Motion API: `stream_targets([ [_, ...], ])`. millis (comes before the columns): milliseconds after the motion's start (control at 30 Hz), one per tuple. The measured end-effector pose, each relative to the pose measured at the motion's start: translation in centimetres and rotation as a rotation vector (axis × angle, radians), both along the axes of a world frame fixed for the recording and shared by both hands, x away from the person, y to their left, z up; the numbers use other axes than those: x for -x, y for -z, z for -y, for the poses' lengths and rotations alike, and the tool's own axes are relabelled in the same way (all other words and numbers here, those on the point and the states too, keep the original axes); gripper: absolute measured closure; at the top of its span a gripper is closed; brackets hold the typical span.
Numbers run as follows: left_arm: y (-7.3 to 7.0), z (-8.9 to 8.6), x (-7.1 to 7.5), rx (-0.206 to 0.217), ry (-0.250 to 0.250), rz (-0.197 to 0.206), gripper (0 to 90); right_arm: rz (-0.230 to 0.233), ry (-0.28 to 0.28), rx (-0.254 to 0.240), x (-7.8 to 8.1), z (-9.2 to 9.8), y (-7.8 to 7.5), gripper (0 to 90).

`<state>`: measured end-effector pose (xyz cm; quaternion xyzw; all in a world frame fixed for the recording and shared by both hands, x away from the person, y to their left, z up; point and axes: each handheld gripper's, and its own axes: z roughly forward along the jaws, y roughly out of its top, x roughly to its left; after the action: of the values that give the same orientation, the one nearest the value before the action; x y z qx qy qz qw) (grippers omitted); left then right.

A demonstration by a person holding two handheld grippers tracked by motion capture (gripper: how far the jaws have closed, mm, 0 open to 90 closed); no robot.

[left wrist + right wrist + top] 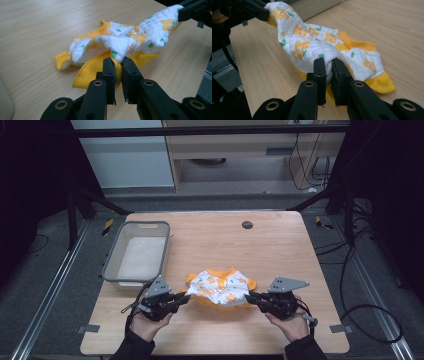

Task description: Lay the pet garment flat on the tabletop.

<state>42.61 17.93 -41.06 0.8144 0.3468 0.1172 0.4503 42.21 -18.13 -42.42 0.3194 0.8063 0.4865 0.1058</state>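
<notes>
a grey plastic basin [136,254] with a pale bottom sits on the left part of the light wooden table [280,245], a small dark round cap [247,225] lies near the table's far edge, and black cables [360,285] trail across the floor at right.

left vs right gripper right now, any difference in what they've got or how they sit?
The left gripper pinches the garment at its left end, beside the grey bin; the right gripper pinches the right end, with bare table around it. In its own view, the left gripper bites a thin gathered edge; the right gripper has a thicker bunch of white quilted cloth. Shared: both are shut on the garment, pointing inward toward each other.
</notes>
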Motion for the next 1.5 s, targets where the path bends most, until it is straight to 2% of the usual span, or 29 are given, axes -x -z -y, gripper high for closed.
stream_targets([
  [33,0.0,0.2,-0.6,0.012,-0.015,-0.024,81.2,-0.038,0.013,0.002,-1.2,-0.3,-0.2,82.0],
  [67,0.2,0.4,-1.3,0.005,-0.025,-0.046,81.2,-0.038,0.013,0.002,-1.2,-0.3,-0.2,82.0],
  [167,1.5,1.3,-3.5,-0.048,-0.081,-0.081,79.8,-0.075,0.061,0.031,-3.5,-0.8,0.8,81.3],
  [200,2.3,1.4,-4.5,-0.043,-0.106,-0.108,78.9,-0.091,0.082,0.038,-4.4,-0.9,1.4,80.7],
  [233,3.0,1.4,-5.3,-0.036,-0.118,-0.131,78.2,-0.090,0.114,0.055,-5.4,-1.1,2.2,79.9],
  [300,4.0,1.5,-6.2,-0.041,-0.154,-0.130,74.3,-0.071,0.172,0.082,-7.0,-1.6,4.1,76.2],
  [367,5.0,1.4,-6.9,-0.037,-0.157,-0.145,71.8,-0.070,0.181,0.091,-7.3,-1.8,4.6,74.8],
  [467,4.9,0.9,-6.8,-0.037,-0.159,-0.091,55.7,-0.036,0.194,0.103,-7.3,-1.9,4.7,68.2],
  [500,4.7,0.6,-6.5,-0.029,-0.157,-0.071,44.8,0.006,0.194,0.103,-6.8,-1.5,4.1,62.7],
  [567,4.3,0.1,-5.8,-0.015,-0.155,-0.035,41.6,0.022,0.195,0.092,-6.5,-1.3,3.8,60.9],
  [633,3.9,-0.4,-5.1,-0.025,-0.146,-0.010,35.7,0.052,0.192,0.080,-6.0,-0.8,3.2,56.4],
  [700,3.8,-1.0,-4.1,-0.027,-0.138,0.013,32.0,0.084,0.170,0.063,-4.5,0.4,2.6,51.8],
  [733,4.0,-1.4,-3.7,-0.029,-0.134,0.017,32.0,0.084,0.170,0.063,-4.5,0.4,2.6,51.8],
  [767,4.2,-1.6,-3.3,-0.041,-0.134,0.012,31.7,0.084,0.163,0.061,-3.5,1.3,2.8,51.1],
  [867,5.1,-2.3,-2.6,-0.055,-0.136,0.000,33.5,0.074,0.158,0.063,-2.7,1.9,3.4,50.9],
  [900,5.4,-2.3,-2.4,-0.066,-0.135,-0.002,36.9,0.061,0.157,0.068,-2.3,2.2,3.9,51.0],
  [1000,6.4,-2.0,-2.2,-0.093,-0.133,-0.005,39.1,0.026,0.157,0.092,-1.7,2.4,5.4,50.9],
  [1067,6.6,-1.6,-2.3,-0.129,-0.123,-0.002,39.5,0.013,0.147,0.123,-1.7,2.1,6.0,50.7],
  [1167,6.9,-0.9,-2.4,-0.131,-0.108,0.011,42.1,0.016,0.145,0.134,-2.2,1.7,6.3,50.8],
  [1233,7.1,-0.5,-2.6,-0.125,-0.099,0.016,43.6,-0.002,0.144,0.124,-2.7,1.3,6.7,51.5],
  [1333,7.7,0.2,-3.0,-0.125,-0.089,-0.007,48.2,-0.017,0.128,0.161,-3.2,0.7,7.2,55.9],
  [1367,7.8,0.3,-3.2,-0.136,-0.086,-0.015,50.6,-0.018,0.120,0.170,-3.4,0.5,7.4,58.0],
  [1433,8.0,0.5,-3.5,-0.131,-0.088,-0.031,57.5,-0.025,0.106,0.182,-3.5,0.3,7.6,64.3],
  [1467,8.1,0.5,-3.5,-0.129,-0.085,-0.037,60.6,-0.034,0.101,0.190,-3.5,0.2,7.5,69.9],
  [1500,8.1,0.5,-3.6,-0.124,-0.083,-0.042,69.4,-0.043,0.094,0.184,-3.5,0.4,7.3,80.5],
])
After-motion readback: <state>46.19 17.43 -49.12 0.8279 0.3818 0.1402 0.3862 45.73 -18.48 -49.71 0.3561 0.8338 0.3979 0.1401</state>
